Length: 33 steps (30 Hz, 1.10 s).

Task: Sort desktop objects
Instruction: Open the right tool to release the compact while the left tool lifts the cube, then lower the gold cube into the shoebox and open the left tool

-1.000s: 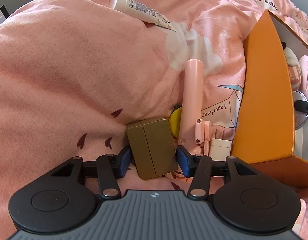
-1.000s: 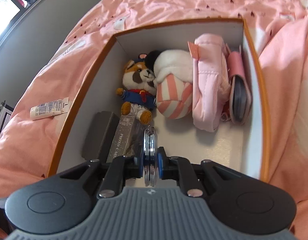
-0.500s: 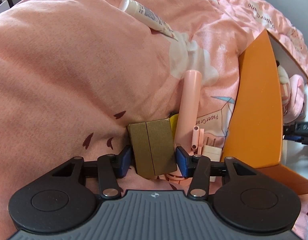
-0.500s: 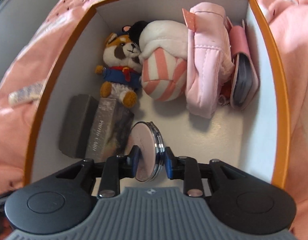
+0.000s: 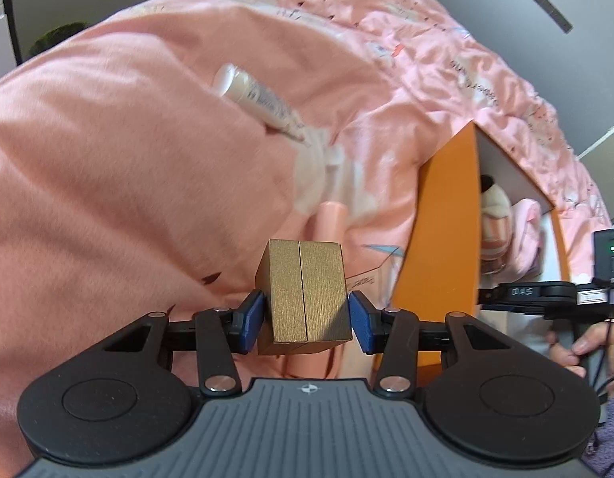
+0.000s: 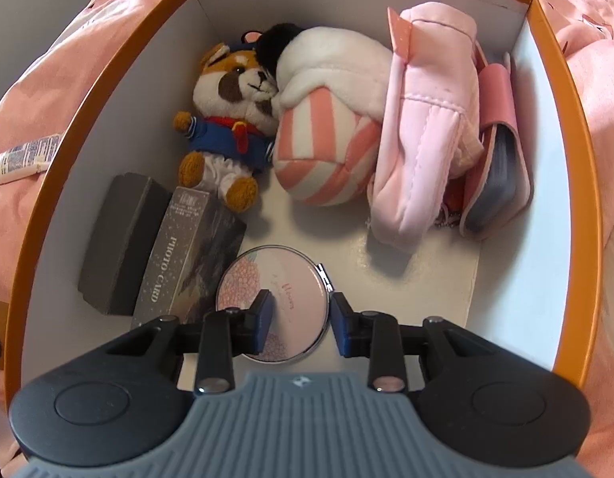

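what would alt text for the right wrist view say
The right tongs hang open over a round pink compact mirror lying flat in an orange box. Also inside are a plush dog, a striped plush, a pink pouch and a photo-card box.

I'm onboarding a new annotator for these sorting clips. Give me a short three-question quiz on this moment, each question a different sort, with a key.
1. True or false: the left gripper grips the gold box clear of the bedding.
2. Multiple choice: the round compact mirror lies (A) on the blanket, (B) on the orange box's floor, (C) on the plush dog.
3. Fill in: the white tube lies ____ the orange box.

Key
1. True; the pads press on both its sides.
2. B; the right gripper stands open above it, jaws just opened.
3. Outside, on the pink blanket.
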{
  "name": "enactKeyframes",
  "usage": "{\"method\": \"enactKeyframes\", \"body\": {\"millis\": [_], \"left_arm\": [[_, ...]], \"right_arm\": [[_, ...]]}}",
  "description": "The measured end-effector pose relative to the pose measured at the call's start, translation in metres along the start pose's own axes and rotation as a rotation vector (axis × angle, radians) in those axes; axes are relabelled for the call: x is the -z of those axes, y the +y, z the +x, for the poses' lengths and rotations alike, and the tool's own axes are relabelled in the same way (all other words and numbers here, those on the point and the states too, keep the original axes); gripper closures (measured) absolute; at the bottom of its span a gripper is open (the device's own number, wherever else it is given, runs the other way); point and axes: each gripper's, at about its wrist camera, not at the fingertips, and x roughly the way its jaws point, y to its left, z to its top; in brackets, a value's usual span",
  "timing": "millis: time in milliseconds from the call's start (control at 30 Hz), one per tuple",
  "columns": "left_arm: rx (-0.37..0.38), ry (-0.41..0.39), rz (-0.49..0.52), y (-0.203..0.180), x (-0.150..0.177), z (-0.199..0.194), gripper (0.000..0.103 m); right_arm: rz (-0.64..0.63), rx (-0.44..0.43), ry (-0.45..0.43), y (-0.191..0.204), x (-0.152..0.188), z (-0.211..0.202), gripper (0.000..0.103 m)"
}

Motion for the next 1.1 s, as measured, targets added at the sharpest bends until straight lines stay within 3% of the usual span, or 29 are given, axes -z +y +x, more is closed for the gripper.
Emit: {"method": "enactKeyframes", "body": {"millis": [167,267,500,733,800,1100], "left_arm": [[0.083,-0.050,0.056,-0.021,-0.016,-0.018,0.050],[0.150,-0.087,0.117,-0.042,-0.027,-0.029,0.050],[0.340,-0.026,0.242,-0.106,-0.041,-0.004,0.050],[0.395,0.106,0.350,-0.153,-0.030,0.049,0.050],[0.404,0.133,0.359,-0.158,-0.028,0.060,0.050],[0.431,0.223,0.353,-0.164,-0.025,0.090,0.050]], "right_arm": [[-0.063,0.036,-0.071,0.005,0.008,-0.020,0.069],[-0.061,-0.009,-0.132,0.000,0.016,-0.045,0.069],[-0.222,-0.106,-0.222,0.004,0.039,-0.090,0.067],[-0.535,-0.079,-0.240,0.016,0.051,-0.107,0.044],[-0.611,-0.069,-0.245,0.017,0.051,-0.106,0.030],[-0.780,-0.131,-0.226,0.005,0.043,-0.094,0.027]]}}
